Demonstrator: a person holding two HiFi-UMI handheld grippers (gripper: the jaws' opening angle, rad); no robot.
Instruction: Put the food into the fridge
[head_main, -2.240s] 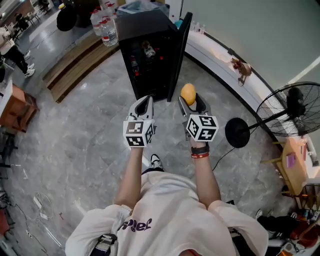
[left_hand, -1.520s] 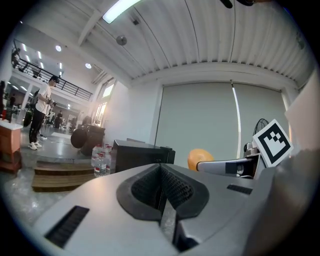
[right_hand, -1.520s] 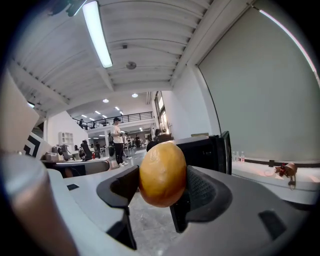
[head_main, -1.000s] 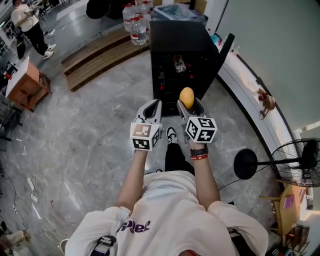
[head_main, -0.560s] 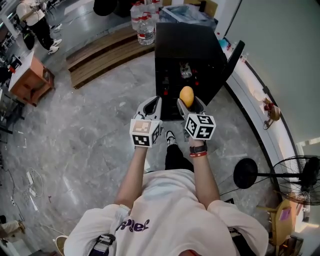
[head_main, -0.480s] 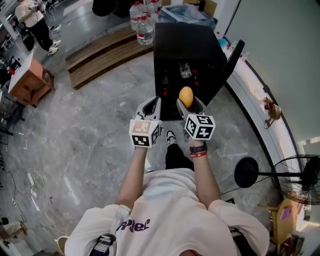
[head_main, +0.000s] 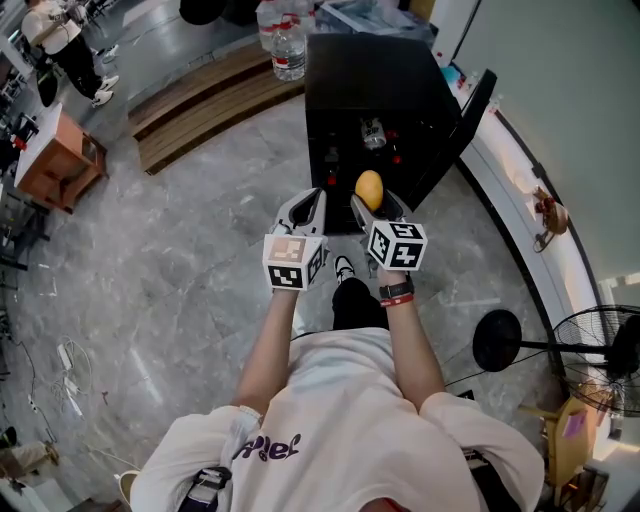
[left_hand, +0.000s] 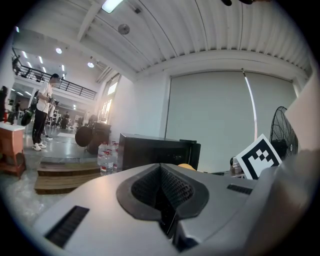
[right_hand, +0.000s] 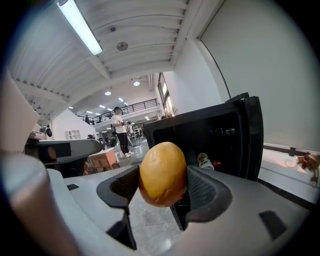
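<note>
Right gripper (head_main: 371, 200) clamps the yellow fruit (right_hand: 162, 173), left gripper (head_main: 308, 203) closed and empty — guide it level into the open fridge (head_main: 370, 85), your squeeze steady

I've closed in on the fridge (head_main: 372, 70); my right gripper (head_main: 373, 203) and its yellow fruit (head_main: 369, 186) now hang just before its open front.
</note>
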